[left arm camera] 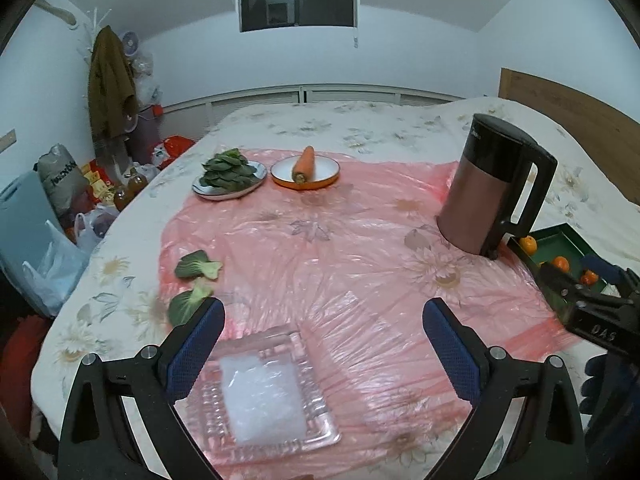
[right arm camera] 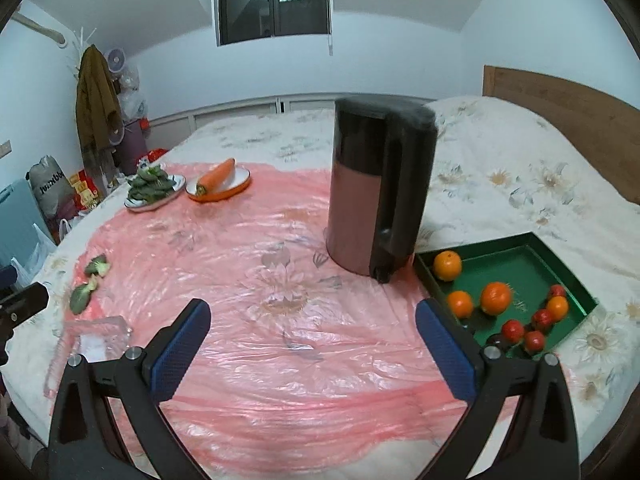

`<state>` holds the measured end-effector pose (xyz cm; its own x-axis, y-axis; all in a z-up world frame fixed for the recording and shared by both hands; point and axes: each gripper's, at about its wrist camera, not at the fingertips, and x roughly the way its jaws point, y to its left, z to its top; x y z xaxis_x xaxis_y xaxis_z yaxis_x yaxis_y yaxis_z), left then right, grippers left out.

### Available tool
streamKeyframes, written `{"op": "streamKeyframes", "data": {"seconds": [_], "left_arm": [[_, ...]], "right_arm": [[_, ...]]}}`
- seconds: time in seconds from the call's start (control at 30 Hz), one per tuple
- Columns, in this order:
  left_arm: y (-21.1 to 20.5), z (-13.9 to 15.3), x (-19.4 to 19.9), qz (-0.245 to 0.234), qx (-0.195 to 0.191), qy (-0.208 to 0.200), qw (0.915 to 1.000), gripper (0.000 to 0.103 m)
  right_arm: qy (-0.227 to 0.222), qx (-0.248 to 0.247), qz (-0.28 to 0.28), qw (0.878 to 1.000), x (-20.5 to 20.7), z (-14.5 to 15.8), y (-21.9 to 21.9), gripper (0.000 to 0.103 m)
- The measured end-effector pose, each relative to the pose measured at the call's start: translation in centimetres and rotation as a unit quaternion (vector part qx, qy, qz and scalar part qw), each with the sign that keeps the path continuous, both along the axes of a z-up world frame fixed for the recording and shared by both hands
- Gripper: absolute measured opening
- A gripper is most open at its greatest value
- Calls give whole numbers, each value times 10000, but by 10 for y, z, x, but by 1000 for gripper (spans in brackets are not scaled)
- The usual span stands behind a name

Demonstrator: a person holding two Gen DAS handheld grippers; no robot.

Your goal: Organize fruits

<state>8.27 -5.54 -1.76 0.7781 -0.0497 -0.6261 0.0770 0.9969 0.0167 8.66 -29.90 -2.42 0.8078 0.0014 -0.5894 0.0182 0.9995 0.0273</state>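
4 oranges (right arm camera: 495, 298); 5 tomatoes (right arm camera: 513, 330); 1 carrot (right arm camera: 218, 176); 2 plates (right arm camera: 240, 188); 1 kettle (right arm camera: 380, 188).

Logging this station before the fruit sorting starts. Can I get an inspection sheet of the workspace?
Surface: pink plastic sheet over a floral bedspread.
Job's things: green tray holding oranges and small red fruits; clear glass dish, no fruit in it.
Clutter: kettle, carrot on a plate, plate of greens, loose leaves.
Grippers: left gripper and right gripper open, empty.
Cables: nothing seen.
Surroundings: bags on the floor, hanging coat, window.
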Motion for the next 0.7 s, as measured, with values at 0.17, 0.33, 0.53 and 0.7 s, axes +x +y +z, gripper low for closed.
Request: {"op": "streamKeyframes", "data": {"seconds": [0.17, 0.33, 0.53, 0.7], "left_arm": [[8, 6, -12, 68, -32, -22, 10000, 97], [14, 11, -22, 82, -39, -60, 9999, 97], [21, 13, -31, 140, -57, -82, 9999, 97], [26, 13, -37, 165, -42, -95, 9998, 97]], "right_arm": [[-89, -68, 7, 9999, -18, 14, 3, 103], [-203, -114, -75, 9997, -33, 25, 0, 103], [-209, -71, -175, 9996, -45, 27, -4, 103], [-192, -111, -189, 9996, -50, 26, -3, 103]]}}
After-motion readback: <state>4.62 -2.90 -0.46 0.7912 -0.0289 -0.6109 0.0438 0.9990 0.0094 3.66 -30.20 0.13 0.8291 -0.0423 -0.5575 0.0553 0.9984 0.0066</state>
